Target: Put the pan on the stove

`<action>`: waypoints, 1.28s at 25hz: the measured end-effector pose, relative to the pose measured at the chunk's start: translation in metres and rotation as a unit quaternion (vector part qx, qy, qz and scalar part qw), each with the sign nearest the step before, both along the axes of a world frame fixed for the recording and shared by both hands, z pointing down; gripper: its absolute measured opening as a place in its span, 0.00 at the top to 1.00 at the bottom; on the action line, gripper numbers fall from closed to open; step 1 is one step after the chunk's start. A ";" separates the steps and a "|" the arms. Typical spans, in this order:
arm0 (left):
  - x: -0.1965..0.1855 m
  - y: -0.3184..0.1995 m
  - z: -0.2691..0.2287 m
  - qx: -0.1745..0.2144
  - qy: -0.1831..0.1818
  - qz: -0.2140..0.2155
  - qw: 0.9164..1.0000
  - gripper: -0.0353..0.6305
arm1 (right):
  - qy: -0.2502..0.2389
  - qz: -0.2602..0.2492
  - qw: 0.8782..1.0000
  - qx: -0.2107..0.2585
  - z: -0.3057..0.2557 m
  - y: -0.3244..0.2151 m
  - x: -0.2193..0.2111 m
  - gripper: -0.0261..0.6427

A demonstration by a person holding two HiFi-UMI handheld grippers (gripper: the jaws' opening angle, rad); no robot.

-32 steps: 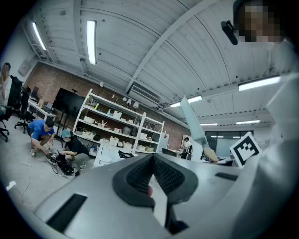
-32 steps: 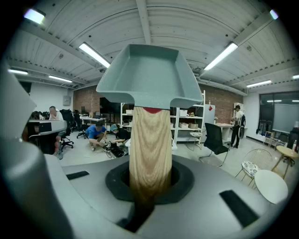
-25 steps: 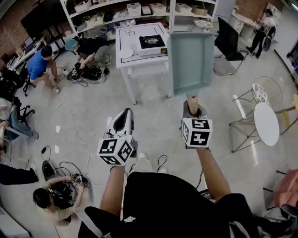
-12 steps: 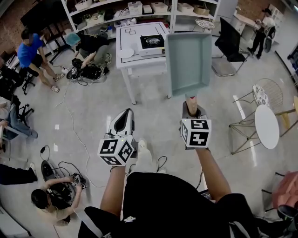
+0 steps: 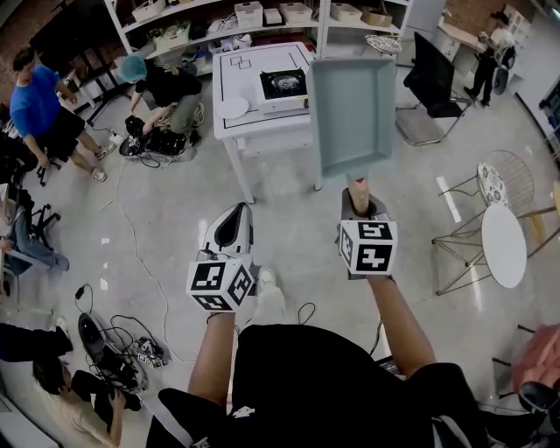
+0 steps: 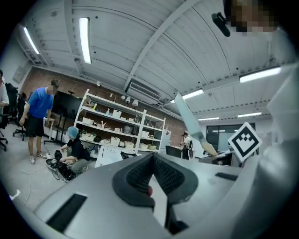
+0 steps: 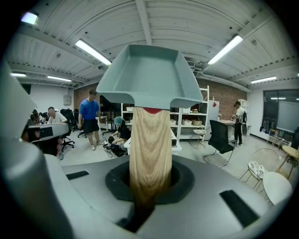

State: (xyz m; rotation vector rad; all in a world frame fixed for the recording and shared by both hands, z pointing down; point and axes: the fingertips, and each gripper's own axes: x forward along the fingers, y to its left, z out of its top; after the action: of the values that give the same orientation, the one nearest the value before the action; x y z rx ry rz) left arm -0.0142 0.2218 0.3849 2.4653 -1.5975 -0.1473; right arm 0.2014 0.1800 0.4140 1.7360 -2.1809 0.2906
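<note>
A square grey-green pan (image 5: 353, 114) with a wooden handle (image 5: 360, 186) hangs in the air ahead of me. My right gripper (image 5: 360, 201) is shut on that handle. In the right gripper view the handle (image 7: 149, 154) runs up from between the jaws of this gripper (image 7: 148, 189) to the pan (image 7: 149, 77). The stove (image 5: 283, 85), black-topped in a white frame, sits on a white table (image 5: 241, 66) beyond and left of the pan. My left gripper (image 5: 231, 219) is level beside the right one, shut and holding nothing; its pads (image 6: 140, 175) meet. The pan (image 6: 183, 114) shows edge-on there.
A white plate (image 5: 234, 107) lies on the table left of the stove. Shelving (image 5: 262, 22) stands behind it. People crouch and stand at the left (image 5: 166, 87). A black chair (image 5: 429, 79), a wire chair (image 5: 490, 179) and a round white table (image 5: 500, 232) are at the right. Cables (image 5: 131, 262) cross the floor.
The table with the stove has come closer and lower in the head view as I walk forward. Both grippers and the pan keep their pose. The people at the left have shifted.
</note>
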 end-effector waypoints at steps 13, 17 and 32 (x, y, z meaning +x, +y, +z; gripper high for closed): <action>-0.034 -0.123 -0.005 -0.013 0.016 0.010 1.000 0.94 | 0.003 0.010 1.000 -0.016 -0.003 -0.115 -0.030 0.94; -0.049 -0.159 -0.009 -0.015 0.020 0.014 1.000 0.94 | 0.004 0.015 1.000 -0.022 -0.004 -0.150 -0.044 0.94; -0.113 -0.267 -0.015 -0.018 0.035 0.020 0.999 0.94 | 0.018 0.026 0.999 -0.033 -0.006 -0.258 -0.101 0.94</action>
State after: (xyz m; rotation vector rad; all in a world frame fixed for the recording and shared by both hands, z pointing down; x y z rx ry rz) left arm -0.1271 -0.0452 0.3703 2.4343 -1.5088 -0.1953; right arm 0.1005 -0.0778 0.4079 1.7498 -2.0808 0.3368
